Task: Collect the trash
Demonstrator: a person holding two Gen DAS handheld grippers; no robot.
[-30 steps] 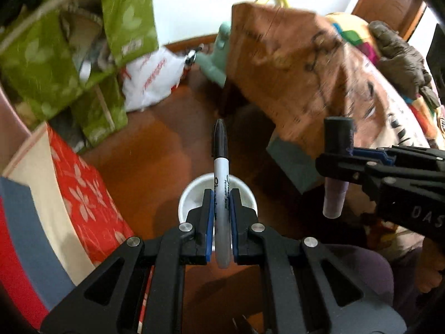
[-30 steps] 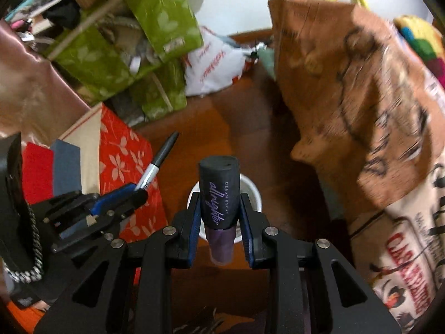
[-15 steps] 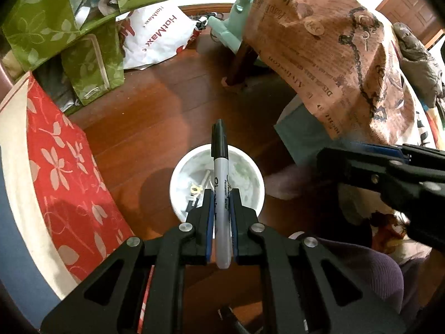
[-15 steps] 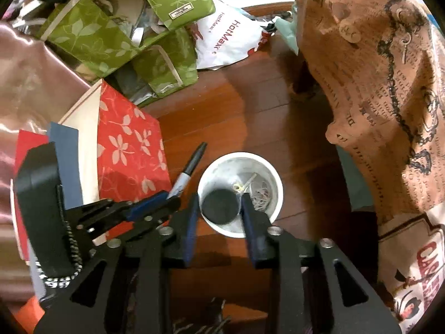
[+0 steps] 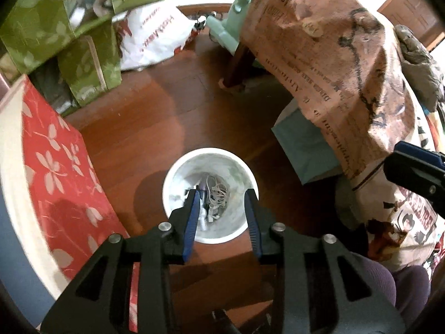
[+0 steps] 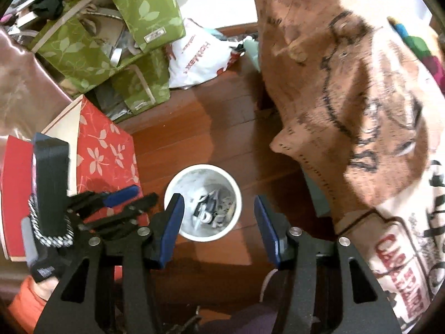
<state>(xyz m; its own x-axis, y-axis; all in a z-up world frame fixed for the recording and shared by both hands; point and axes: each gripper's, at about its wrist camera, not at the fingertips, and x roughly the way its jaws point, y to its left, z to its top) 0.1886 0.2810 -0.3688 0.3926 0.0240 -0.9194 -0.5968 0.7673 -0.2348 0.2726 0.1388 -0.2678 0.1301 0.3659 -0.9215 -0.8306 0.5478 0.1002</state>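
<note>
A white bin (image 5: 169, 172) stands on the wooden floor, with trash (image 5: 214, 192) lying inside it: strings and small dark and white pieces. My left gripper (image 5: 222, 194) hovers right over the bin's mouth. Its jaws are opening and nothing is between them. In the right wrist view the same bin (image 6: 232, 181) sits below my right gripper (image 6: 217, 198), whose jaws are also opening and hold nothing. The left gripper (image 6: 130, 197) shows at that view's left, beside the bin. The right gripper (image 5: 411, 167) pokes in at the right edge of the left wrist view.
A red floral box (image 5: 55, 172) stands close to the left of the bin. Green leaf-print bags (image 5: 83, 64) and a white plastic bag (image 5: 155, 39) lie behind. At the right, a brown printed cloth (image 5: 319, 55) hangs over furniture with a wooden leg (image 5: 236, 66) and a teal bag (image 5: 303, 150).
The left gripper has let go of the black marker and the right one of the dark purple bottle. Both now stand empty over the bin, and the left has sunk closer to it.
</note>
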